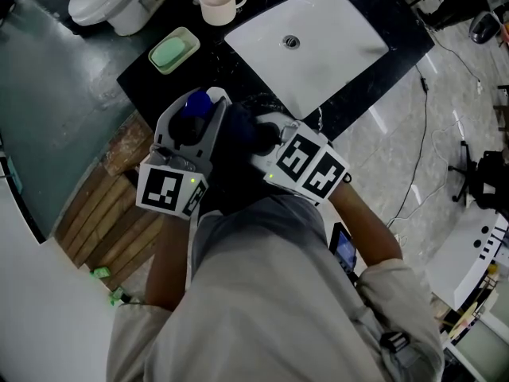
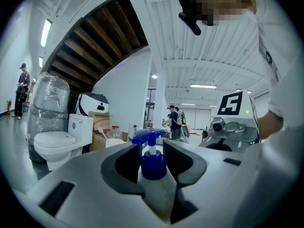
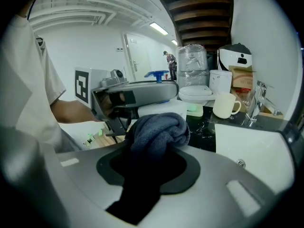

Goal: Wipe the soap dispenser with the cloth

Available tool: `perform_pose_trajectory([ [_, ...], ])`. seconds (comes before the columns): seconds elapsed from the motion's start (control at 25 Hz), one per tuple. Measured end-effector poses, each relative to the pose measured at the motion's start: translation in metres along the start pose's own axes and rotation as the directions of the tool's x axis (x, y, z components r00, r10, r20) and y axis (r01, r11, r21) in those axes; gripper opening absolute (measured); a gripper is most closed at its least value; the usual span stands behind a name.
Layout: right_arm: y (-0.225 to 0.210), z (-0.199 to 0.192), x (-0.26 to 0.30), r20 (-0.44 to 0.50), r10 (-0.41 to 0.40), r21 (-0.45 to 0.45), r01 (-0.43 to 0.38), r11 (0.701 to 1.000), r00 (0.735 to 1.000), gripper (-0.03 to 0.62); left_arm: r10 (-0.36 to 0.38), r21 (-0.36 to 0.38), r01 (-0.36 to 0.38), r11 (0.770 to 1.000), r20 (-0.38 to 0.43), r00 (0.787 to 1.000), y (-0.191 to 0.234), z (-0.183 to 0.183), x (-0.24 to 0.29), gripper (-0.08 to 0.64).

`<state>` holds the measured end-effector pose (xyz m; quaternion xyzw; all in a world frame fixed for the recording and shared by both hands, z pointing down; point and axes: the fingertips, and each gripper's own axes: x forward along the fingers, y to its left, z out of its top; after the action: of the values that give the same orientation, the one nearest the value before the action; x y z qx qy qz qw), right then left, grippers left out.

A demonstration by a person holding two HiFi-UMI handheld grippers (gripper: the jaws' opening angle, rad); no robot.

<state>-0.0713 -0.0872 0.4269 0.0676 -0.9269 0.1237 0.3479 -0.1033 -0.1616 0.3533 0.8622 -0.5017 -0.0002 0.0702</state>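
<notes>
Black counter (image 1: 139, 74) with white sink (image 1: 334, 46) (mug (image 1: 219, 5) and green soap dish (image 1: 173, 50) at its far end); left gripper (image 2: 151, 148) level, jaws clamped on soap dispenser (image 2: 153, 164), held at counter's near edge; right gripper (image 3: 152, 151) tilted down, jaws pinching bunched blue cloth (image 3: 159, 132) just beside dispenser; contact unclear

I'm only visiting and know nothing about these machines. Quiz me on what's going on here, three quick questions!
1. True or false: the left claw grips the dispenser.
2. What does the right claw hold? A sponge; B cloth; C brush.
3. Fill in: the dispenser's pump is ____.
Key: 1 true; 2 B; 3 blue.
</notes>
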Motion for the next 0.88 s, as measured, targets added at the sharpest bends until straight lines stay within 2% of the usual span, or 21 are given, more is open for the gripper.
perform_pose_trajectory([
  [0.88, -0.012, 0.020, -0.013, 0.064, -0.031, -0.023, 0.033, 0.999, 0.997, 0.120, 0.001, 0.000, -0.001, 1.000, -0.004, 1.000, 0.000, -0.001, 0.001, 0.138],
])
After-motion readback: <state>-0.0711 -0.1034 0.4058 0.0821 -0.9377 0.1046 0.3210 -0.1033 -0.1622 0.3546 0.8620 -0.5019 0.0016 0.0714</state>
